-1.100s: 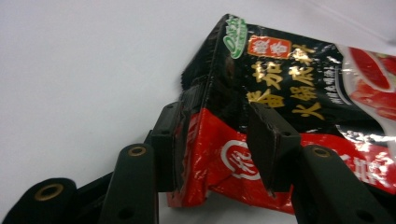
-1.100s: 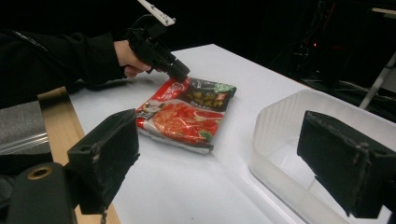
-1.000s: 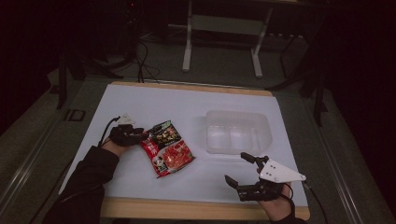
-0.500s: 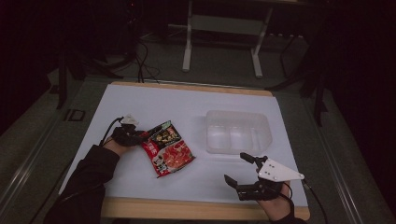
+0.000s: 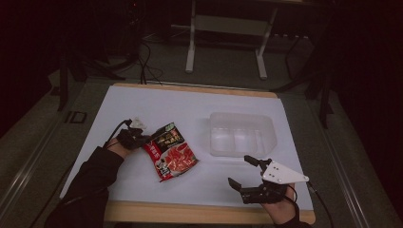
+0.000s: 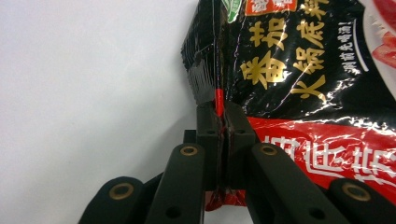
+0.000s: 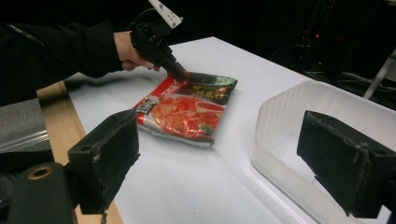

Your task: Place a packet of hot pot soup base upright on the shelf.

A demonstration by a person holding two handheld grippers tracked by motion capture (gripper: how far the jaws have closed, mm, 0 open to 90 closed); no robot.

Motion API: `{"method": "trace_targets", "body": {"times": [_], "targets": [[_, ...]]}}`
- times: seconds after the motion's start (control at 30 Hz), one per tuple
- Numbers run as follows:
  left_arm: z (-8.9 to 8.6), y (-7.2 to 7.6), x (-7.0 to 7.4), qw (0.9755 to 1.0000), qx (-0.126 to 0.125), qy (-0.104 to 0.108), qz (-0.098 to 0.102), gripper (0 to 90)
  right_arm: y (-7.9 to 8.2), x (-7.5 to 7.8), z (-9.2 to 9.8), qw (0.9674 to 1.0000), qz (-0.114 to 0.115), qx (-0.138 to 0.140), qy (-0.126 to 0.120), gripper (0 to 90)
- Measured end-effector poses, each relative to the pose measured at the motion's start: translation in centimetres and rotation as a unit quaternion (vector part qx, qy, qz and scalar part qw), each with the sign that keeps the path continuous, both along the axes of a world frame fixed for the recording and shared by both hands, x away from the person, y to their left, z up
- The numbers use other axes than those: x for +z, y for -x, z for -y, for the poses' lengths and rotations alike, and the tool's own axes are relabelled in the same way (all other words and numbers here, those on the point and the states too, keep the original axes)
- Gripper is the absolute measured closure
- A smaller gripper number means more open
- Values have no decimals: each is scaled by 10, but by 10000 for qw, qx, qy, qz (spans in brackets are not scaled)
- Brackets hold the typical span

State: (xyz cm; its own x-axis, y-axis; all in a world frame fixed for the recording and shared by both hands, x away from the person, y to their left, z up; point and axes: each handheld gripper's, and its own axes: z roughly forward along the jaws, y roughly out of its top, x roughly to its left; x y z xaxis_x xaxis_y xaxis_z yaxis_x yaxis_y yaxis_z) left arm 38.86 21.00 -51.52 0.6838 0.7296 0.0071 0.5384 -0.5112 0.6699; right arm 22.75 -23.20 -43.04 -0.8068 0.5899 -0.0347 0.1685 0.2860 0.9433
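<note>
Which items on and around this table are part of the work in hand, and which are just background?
In use:
- left gripper, jaws just closed on the sauce packet's edge
- sauce packet
- clear plastic tub, likely where it goes

Background:
- right gripper, open, idle
- metal stand legs
- floor cables

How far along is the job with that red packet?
Done: the left gripper has just closed its jaws on the red packet's edge. In hand: the packet, resting on the table. Left, probably: carrying it into the clear tub. The right gripper waits open.
</note>
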Motion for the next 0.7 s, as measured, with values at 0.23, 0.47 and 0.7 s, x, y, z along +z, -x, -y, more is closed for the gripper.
{"method": "trace_targets", "body": {"times": [0.23,0.47,0.7], "targets": [[-9,13,26,9985,-77,467,268,881,0,1,2,10000,-7,-22,-38,136],[-1,24,50,9973,-244,409,568,881,1,3,2,10000,34,-16,-81,137],[6,34,63,9952,-314,522,772,880,2,5,4,9998,217,25,-38,190]]}}
